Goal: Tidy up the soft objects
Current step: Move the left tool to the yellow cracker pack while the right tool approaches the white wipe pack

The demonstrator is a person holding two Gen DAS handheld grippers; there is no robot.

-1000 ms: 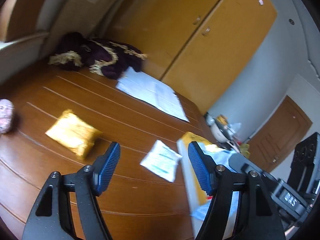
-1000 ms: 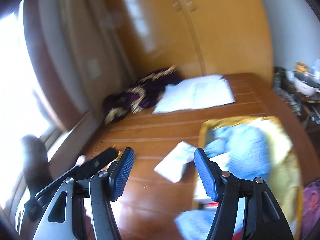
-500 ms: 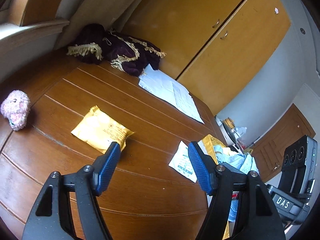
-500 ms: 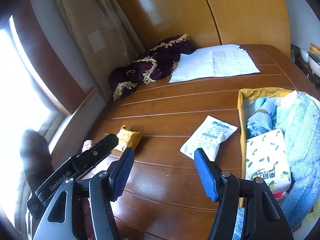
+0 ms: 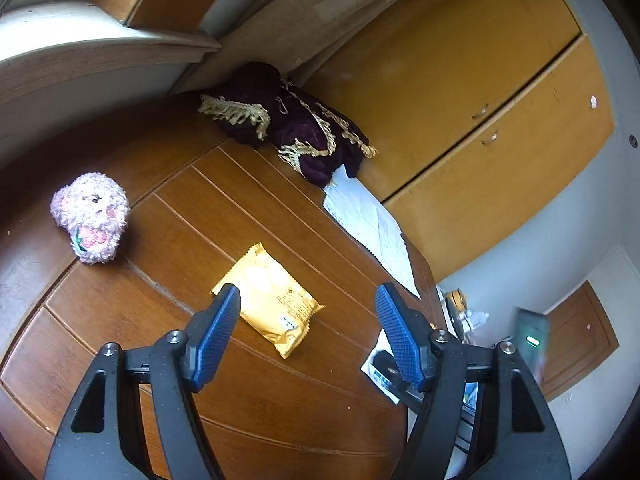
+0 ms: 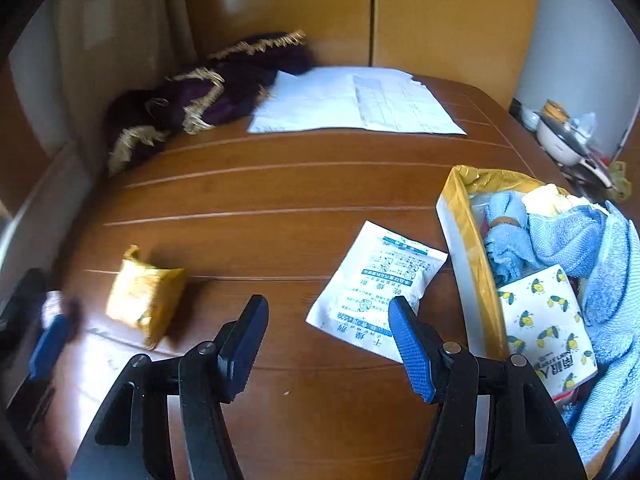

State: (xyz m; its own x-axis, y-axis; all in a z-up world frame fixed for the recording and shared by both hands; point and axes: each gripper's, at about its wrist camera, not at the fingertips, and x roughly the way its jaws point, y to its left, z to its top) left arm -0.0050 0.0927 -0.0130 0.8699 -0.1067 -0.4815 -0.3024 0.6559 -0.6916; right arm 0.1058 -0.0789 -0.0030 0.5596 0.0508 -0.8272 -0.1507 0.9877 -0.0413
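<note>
Left gripper (image 5: pixel 308 320), jaws spread and empty, now swung over yellow packet (image 5: pixel 269 297), likely next for box (image 6: pixel 460 216); right gripper (image 6: pixel 328 340) likewise released

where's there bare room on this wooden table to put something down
Widest bare stretch: the brown wooden table between the white paper sheets, purple fringed cloth and the two packets. Another: between the yellow foil packet and white printed sachet. Also between the pink plush toy and the cloth. Crowded: the gold-lined box of blue towels.
</note>
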